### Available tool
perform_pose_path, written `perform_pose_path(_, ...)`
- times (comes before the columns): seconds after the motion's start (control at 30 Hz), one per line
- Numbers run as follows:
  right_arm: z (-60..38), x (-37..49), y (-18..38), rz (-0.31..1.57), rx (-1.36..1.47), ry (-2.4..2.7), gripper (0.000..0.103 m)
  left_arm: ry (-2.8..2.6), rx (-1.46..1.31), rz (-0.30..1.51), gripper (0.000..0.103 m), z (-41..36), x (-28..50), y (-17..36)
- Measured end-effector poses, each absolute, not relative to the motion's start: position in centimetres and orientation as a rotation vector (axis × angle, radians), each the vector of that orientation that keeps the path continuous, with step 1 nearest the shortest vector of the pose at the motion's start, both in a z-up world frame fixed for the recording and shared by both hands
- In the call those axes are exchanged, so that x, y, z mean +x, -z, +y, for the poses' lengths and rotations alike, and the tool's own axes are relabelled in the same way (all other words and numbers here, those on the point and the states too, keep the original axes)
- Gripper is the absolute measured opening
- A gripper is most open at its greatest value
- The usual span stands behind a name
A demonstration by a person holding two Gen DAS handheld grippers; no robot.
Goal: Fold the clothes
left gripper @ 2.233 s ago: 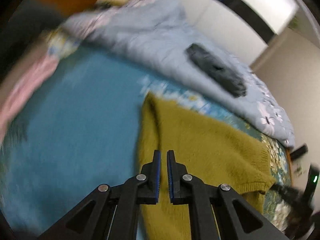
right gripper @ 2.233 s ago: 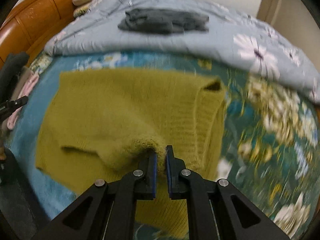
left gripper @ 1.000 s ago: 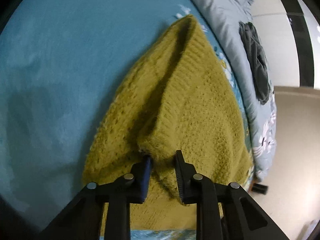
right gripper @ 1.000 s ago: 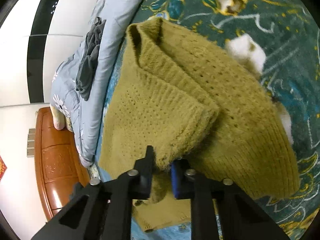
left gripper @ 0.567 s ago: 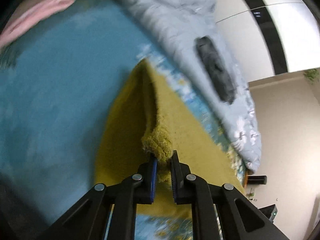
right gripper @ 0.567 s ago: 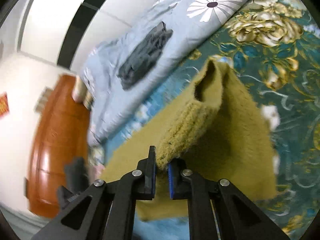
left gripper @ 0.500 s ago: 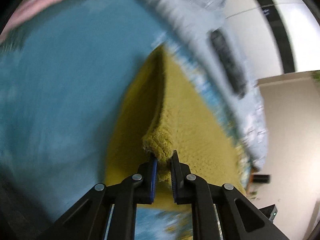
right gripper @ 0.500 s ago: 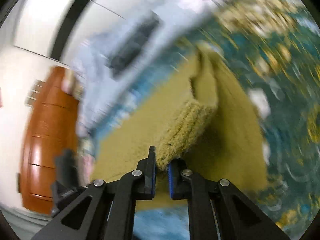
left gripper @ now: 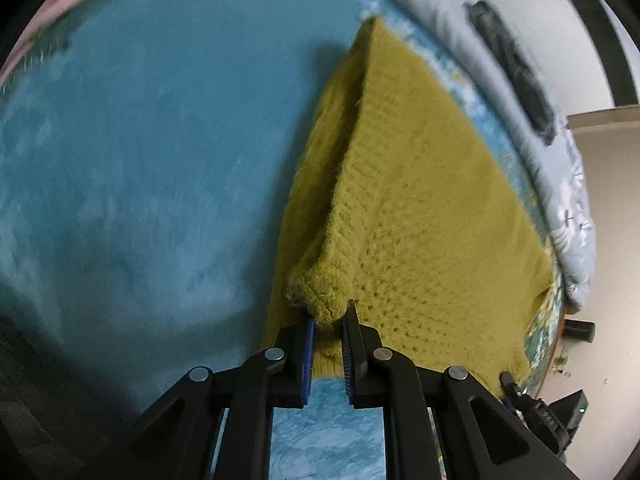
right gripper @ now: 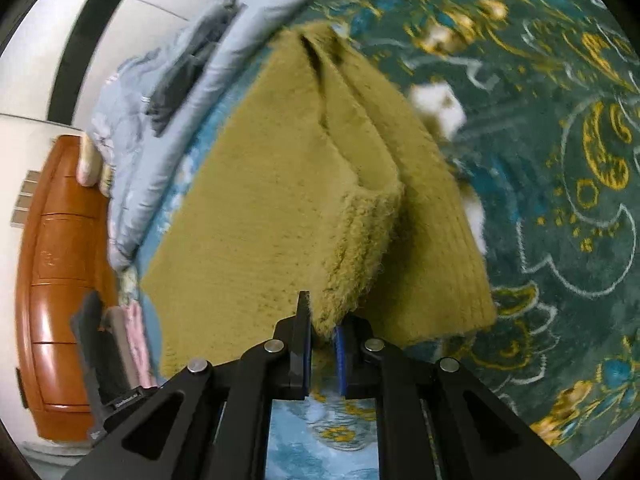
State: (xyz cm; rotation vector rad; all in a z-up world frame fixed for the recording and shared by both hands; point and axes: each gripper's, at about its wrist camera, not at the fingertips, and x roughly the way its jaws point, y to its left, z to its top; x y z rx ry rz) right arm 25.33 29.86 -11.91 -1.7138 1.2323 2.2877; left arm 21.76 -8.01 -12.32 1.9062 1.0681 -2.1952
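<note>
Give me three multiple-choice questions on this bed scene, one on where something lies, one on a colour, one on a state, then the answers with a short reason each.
1. Where does the dark grey garment lie?
A. on the pale floral quilt
B. on the floor
C. on the sweater

2. What colour is the sweater?
A. red
B. mustard yellow
C. white

3. What is the left tool doing?
A. hanging open above the bed
B. gripping the quilt
C. pinching a sweater edge

Answers: A, it rests on the quilt by the wall; B, the knit is mustard yellow in both views; C, knit is bunched between its fingers.
</note>
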Motion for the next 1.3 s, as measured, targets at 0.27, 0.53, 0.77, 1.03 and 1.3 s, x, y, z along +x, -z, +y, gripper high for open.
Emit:
perform_pose_path(0.27,29.5,25.5,13.6,1.25,-1.727,-2.246,0.01,2.111,1.984,1.035,0.016,-7.9,22.0,14.0)
perform_pose_path(0.53,29.8,25.5,12.9,1.213,-1.736,-2.278,0.016,2.128,1.932,1.107,0.018,-9.0,23.2,13.6)
perform_pose_path(0.77,33.8,27.2,11.3,1.113,-1.625,-2.293,0.023,2.114,1.716,1.022,0.023,-11.2,24.9,11.6)
perform_pose_path(1.03,37.1,28.3,12.4,1.326,-1.515,-2.298,0.064,2.42,1.869,0.937,0.027,-3.0,21.9,9.0)
perform_pose_path(1.3,35.4,26.4,13.3,1.351,-1.588,-2.343,0.064,2.616,2.187,0.506,0.028,7.1,22.0,11.1)
